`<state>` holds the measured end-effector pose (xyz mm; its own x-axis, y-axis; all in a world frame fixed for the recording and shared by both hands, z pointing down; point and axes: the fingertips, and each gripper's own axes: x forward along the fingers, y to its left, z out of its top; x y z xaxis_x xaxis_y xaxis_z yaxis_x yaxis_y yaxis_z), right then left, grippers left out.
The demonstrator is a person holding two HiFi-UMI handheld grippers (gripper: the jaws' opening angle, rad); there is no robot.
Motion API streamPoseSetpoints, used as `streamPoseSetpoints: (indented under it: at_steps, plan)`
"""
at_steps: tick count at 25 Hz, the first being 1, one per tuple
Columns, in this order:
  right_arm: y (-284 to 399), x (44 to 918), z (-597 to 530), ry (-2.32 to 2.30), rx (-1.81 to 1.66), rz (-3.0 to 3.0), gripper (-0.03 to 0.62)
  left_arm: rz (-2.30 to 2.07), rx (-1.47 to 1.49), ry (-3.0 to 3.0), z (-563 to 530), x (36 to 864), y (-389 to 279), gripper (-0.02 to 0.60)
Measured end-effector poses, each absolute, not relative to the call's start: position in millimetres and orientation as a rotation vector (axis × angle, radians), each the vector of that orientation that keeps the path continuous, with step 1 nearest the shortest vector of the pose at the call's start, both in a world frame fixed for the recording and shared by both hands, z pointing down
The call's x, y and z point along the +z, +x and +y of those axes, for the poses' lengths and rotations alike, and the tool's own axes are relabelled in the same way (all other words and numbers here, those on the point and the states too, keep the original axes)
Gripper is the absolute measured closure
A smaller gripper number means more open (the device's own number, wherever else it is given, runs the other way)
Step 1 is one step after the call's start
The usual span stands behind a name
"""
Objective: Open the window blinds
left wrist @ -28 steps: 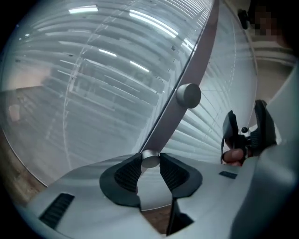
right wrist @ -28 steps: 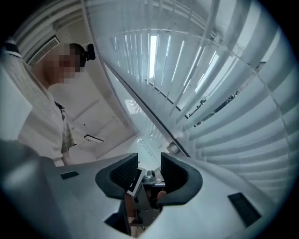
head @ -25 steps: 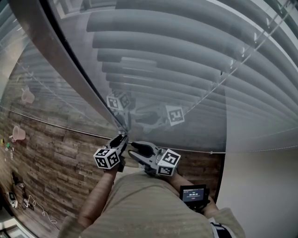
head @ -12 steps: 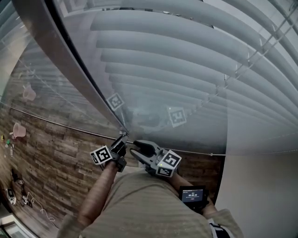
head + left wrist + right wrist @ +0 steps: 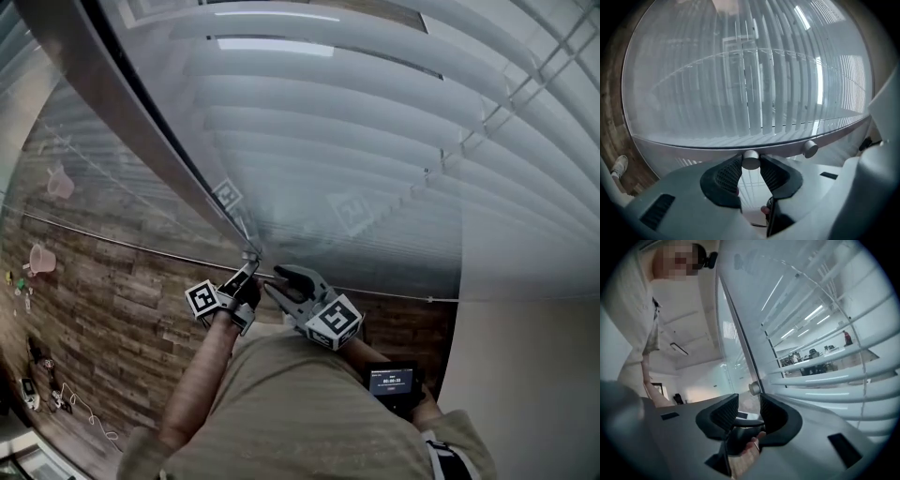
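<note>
Left claw (image 5: 750, 165) on knob (image 5: 751, 160) (one of two)

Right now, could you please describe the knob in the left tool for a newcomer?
Follow the grey frame bar beside the slatted blinds. Two small round silver knobs stick out of it; yours is the knob pinched in the left tool, not the free neighbour.

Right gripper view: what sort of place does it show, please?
Probably an office: white horizontal slat blinds hang behind a glass partition wall, and through the slats, desks with dark equipment stand under long ceiling strip lights.
</note>
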<state>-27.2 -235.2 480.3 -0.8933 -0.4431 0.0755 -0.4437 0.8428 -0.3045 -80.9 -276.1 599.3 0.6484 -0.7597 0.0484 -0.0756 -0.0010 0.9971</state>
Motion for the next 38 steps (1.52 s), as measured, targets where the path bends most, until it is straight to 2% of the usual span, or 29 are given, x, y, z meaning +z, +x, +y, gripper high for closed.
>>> streamPoseSetpoints:
  at_steps: [10, 25, 30, 32, 38]
  plan:
    - [-14.4, 487.7, -246.3, 0.886, 0.355, -2.867, 0.454, -0.664, -0.712, 1.413, -275.4, 588.3, -78.9, 0.446]
    - [-10.4, 482.2, -234.8, 0.898, 0.384, -2.850, 0.454, -0.604, -0.782, 1.326, -272.8, 582.3, -77.2, 0.446]
    - [-10.8, 484.1, -233.2, 0.888, 0.402, -2.843, 0.454, -0.706, -0.688, 1.456, -270.4, 571.2, -77.9, 0.440]
    - [-10.9, 484.5, -231.8, 0.883, 0.411, -2.848, 0.454, -0.776, -0.641, 1.528, -264.6, 559.0, -82.0, 0.419]
    - [-15.6, 484.0, -228.4, 0.850, 0.439, -2.858, 0.454, -1.022, -0.479, 1.780, -251.4, 509.7, -104.2, 0.410]
